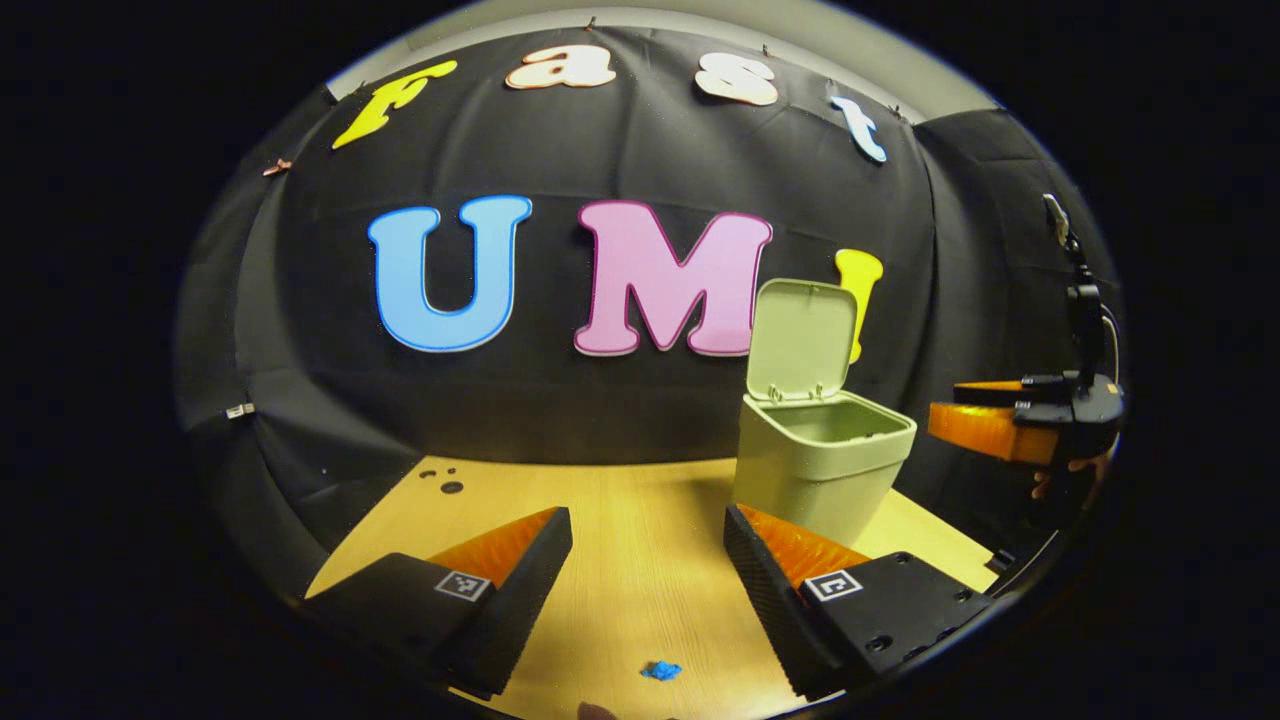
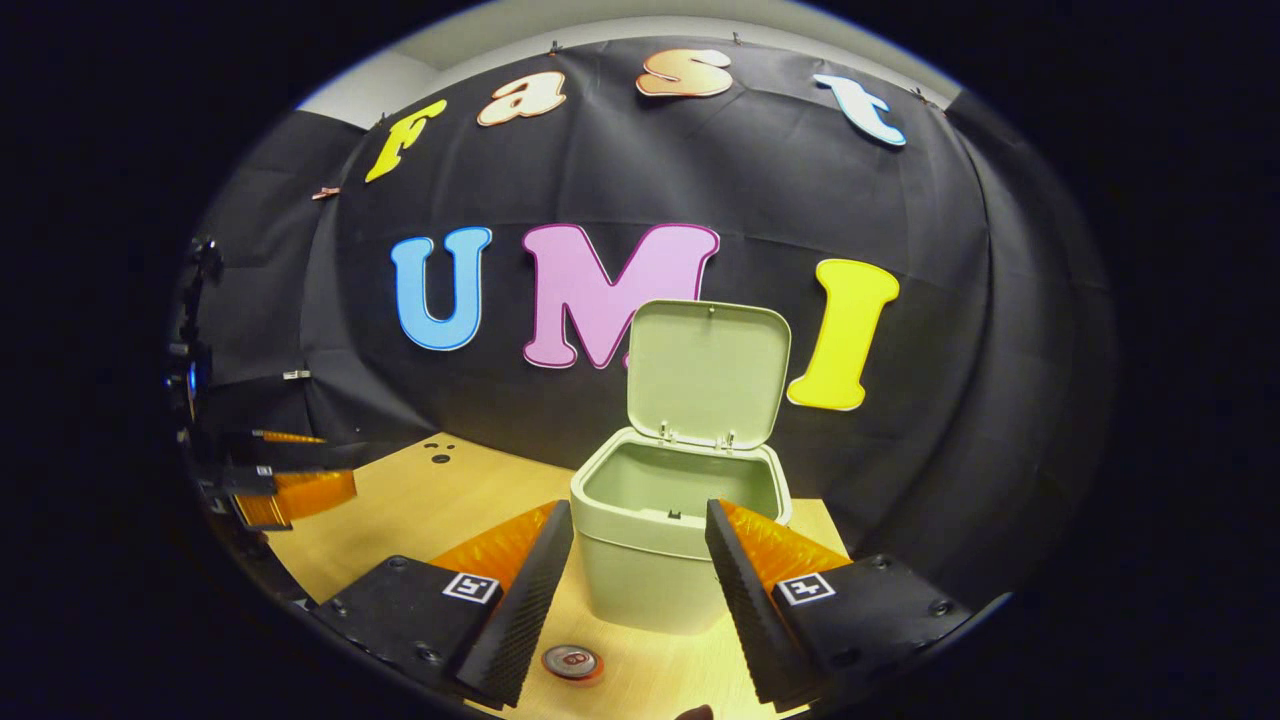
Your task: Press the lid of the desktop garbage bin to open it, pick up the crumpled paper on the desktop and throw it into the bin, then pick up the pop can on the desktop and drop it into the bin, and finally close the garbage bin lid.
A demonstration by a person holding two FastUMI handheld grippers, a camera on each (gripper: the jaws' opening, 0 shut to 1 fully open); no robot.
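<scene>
The pale green bin [image 1: 815, 470] stands on the wooden table [image 1: 620, 500] with its lid [image 1: 800, 340] raised upright. A small blue crumpled paper [image 1: 661, 670] lies on the table near the front edge, below my left gripper [image 1: 648, 540], which is open and holds nothing. In the right gripper view the bin [image 2: 640, 575] is close ahead, its lid [image 2: 708, 372] up and what shows of its inside bare. The pop can [image 2: 572, 661] stands in front of the bin, seen from above. My right gripper [image 2: 638, 520] hovers open above the can.
The right gripper [image 1: 1000, 425] and the hand holding it are at the far right of the left gripper view, beside the bin. The left gripper [image 2: 290, 485] is at the left edge of the right gripper view. Small dark holes [image 1: 447, 482] mark the table's back left corner.
</scene>
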